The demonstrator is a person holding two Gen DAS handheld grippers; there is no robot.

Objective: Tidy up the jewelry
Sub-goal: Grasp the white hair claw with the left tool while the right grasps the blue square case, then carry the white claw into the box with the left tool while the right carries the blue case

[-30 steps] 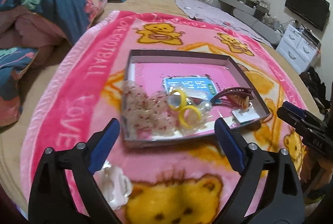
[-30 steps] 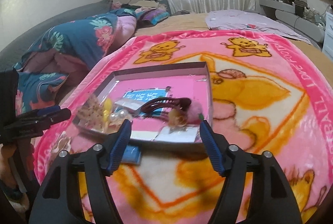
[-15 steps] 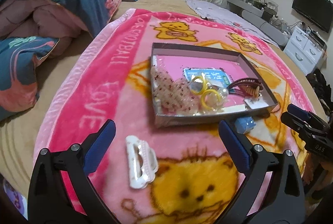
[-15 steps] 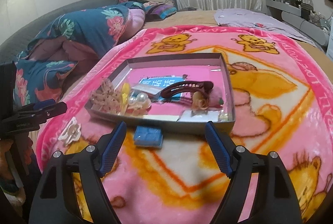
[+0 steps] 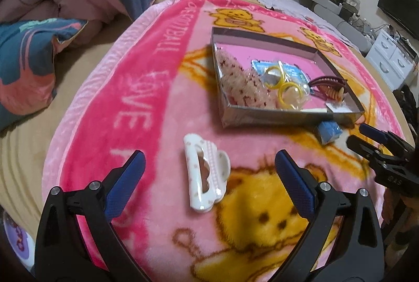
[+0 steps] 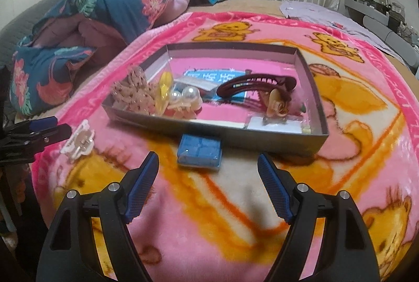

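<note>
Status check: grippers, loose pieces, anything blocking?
Left gripper and right gripper open, empty. White hair claw and blue packet outside tray. Nothing blocking.

The blanket (image 5: 146, 109) on the bed is thick, fuzzy fleece with a soft nap. The tray (image 6: 272, 136) looks like matt grey cardboard. Near it, the white hair claw (image 5: 205, 172) is glossy, smooth plastic. The dark red hair clip (image 6: 255, 87) inside the tray also shines like plastic, and the 2 pearl beads (image 6: 184, 96) have a smooth sheen. The blue packet (image 6: 199, 152) glints like clear film. Each tool has matt black plastic arms and ribbed blue pads (image 6: 142, 187).
</note>
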